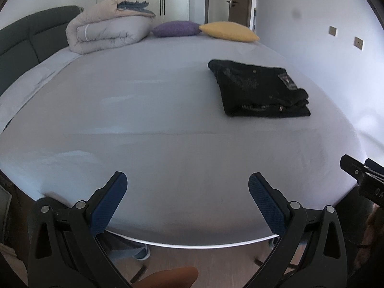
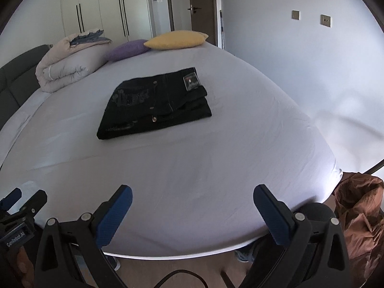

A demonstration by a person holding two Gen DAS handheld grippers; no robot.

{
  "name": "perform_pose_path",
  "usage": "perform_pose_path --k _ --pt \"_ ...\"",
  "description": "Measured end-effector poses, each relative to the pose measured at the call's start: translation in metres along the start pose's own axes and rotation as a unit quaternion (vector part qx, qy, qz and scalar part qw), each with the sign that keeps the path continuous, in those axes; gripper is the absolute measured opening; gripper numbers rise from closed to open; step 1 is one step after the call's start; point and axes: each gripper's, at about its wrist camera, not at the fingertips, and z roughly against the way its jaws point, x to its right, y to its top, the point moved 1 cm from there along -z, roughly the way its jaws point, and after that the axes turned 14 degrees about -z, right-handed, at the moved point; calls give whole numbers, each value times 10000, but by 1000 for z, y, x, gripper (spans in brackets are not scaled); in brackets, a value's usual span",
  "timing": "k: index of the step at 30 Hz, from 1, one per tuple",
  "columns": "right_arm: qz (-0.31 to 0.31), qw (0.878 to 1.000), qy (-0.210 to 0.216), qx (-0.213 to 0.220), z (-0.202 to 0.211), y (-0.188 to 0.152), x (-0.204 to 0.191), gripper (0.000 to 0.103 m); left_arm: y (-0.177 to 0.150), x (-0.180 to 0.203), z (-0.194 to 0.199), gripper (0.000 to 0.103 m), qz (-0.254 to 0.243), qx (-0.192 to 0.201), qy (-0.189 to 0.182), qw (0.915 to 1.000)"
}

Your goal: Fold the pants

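The black jeans [image 2: 153, 105] lie folded mid-bed [image 2: 216, 168], well apart from the left gripper [image 1: 187, 192] and right gripper [image 2: 192, 204], both spread empty; any further nudge risks undoing the stacked layers.

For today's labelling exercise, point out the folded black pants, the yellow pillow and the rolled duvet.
Folded black pants [image 2: 153, 105]: right wrist view, middle of top layer.
Yellow pillow [image 2: 176, 39]: right wrist view, centre of cover.
Rolled duvet [image 1: 108, 32]: left wrist view, front of roll.
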Motion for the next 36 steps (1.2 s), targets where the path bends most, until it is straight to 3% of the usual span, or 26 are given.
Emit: perform_pose_path --k 36 --pt "172 9997 -54 -139 -7 -12 -9 103 -9 18 -13 103 -210 -122 31 9997"
